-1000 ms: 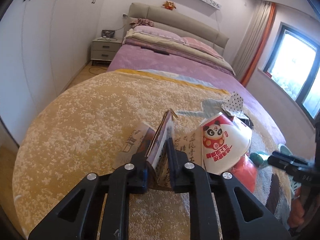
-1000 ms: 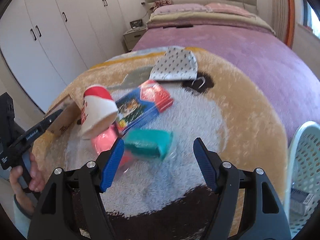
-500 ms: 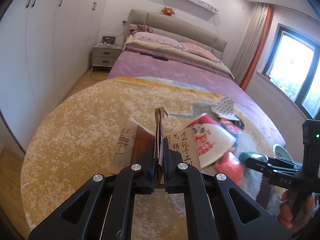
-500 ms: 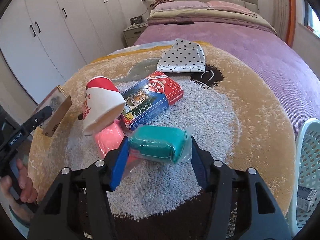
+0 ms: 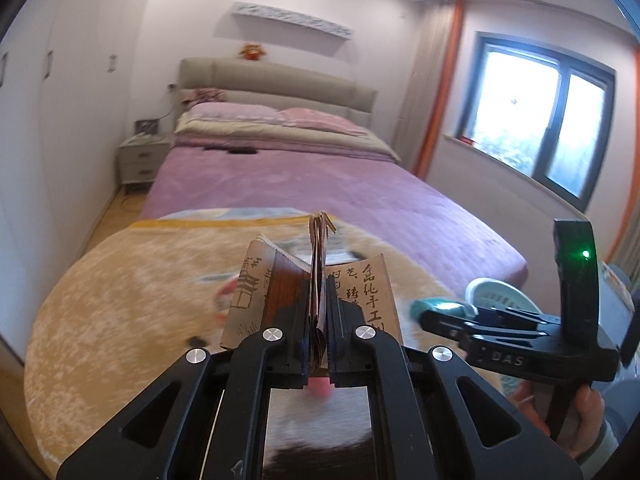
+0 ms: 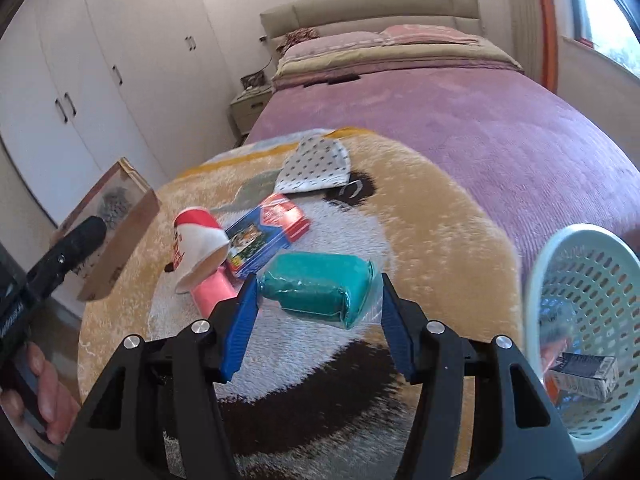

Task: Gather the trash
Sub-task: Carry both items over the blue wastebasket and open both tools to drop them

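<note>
My left gripper (image 5: 319,284) is shut on a folded brown paper bag (image 5: 376,296) printed with black characters, held up above the rug. The same bag (image 6: 116,232) shows at the left of the right wrist view. Between the blue pads of my right gripper (image 6: 318,284) sits a teal plastic-wrapped packet (image 6: 320,292), gripped at both ends and raised off the rug. That packet (image 5: 436,306) also appears at the right of the left wrist view. To the right stands a pale green perforated basket (image 6: 534,280) holding a small carton (image 6: 584,372).
On the round animal-pattern rug (image 6: 440,220) lie a red-and-white paper cup (image 6: 196,240), a blue-and-red box (image 6: 268,236), a pink item (image 6: 214,292) and a polka-dot cloth (image 6: 316,164). A bed (image 6: 440,100) lies beyond, wardrobes (image 6: 80,80) on the left.
The left gripper closed fully on the paper bag and lifted it up and to the right. The right gripper closed on the teal packet and raised it off the rug.
</note>
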The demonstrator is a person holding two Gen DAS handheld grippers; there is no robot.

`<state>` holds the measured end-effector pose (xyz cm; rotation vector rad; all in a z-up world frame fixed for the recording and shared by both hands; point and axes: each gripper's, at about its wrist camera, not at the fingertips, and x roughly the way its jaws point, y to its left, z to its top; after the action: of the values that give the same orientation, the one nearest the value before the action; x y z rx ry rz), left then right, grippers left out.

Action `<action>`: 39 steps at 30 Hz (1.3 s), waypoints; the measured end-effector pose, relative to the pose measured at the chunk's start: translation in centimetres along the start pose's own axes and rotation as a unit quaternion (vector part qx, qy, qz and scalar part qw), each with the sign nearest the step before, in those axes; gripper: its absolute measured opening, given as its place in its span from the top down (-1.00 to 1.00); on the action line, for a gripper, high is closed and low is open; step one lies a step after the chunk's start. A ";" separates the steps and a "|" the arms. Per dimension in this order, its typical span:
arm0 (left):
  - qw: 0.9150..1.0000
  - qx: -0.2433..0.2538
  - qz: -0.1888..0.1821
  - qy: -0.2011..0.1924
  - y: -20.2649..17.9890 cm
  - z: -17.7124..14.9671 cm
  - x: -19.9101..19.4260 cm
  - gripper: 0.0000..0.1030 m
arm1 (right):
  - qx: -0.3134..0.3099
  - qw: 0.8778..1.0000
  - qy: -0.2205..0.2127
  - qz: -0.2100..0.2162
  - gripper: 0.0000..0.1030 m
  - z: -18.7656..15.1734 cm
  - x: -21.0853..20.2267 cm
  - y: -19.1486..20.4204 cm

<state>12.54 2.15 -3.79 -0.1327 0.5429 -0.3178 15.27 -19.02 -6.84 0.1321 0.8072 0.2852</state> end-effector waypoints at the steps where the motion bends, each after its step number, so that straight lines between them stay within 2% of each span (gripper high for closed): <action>1: 1.000 0.010 -0.006 0.000 -1.1 0.2 0.3 0.92 | 0.004 1.000 -0.005 -0.002 -0.06 0.0 -0.5 -0.5; 12: 0.996 0.066 -0.061 0.006 -9.8 1.2 3.4 0.92 | 0.073 0.995 -0.048 -0.038 -0.06 0.3 -6.0 -8.0; 20: 0.989 0.107 -0.103 0.021 -16.2 1.0 6.5 0.92 | 0.133 0.986 -0.072 -0.077 -0.06 -0.3 -9.1 -14.8; 26: 0.983 0.138 -0.117 0.036 -20.5 -0.1 9.2 0.92 | 0.170 0.977 -0.077 -0.109 -0.06 -1.3 -10.2 -19.3; 37: 0.971 0.161 -0.154 0.085 -25.8 -2.0 14.1 0.92 | 0.244 0.956 -0.060 -0.148 -0.11 -3.6 -10.7 -26.0; 39: 0.969 0.165 -0.156 0.093 -26.5 -2.3 14.7 0.76 | 0.252 0.953 -0.056 -0.157 -0.12 -3.8 -10.6 -26.8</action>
<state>16.35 -27.76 -7.39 0.1368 0.6471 -0.7285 10.92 -47.69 -8.12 0.4907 0.7611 -0.2344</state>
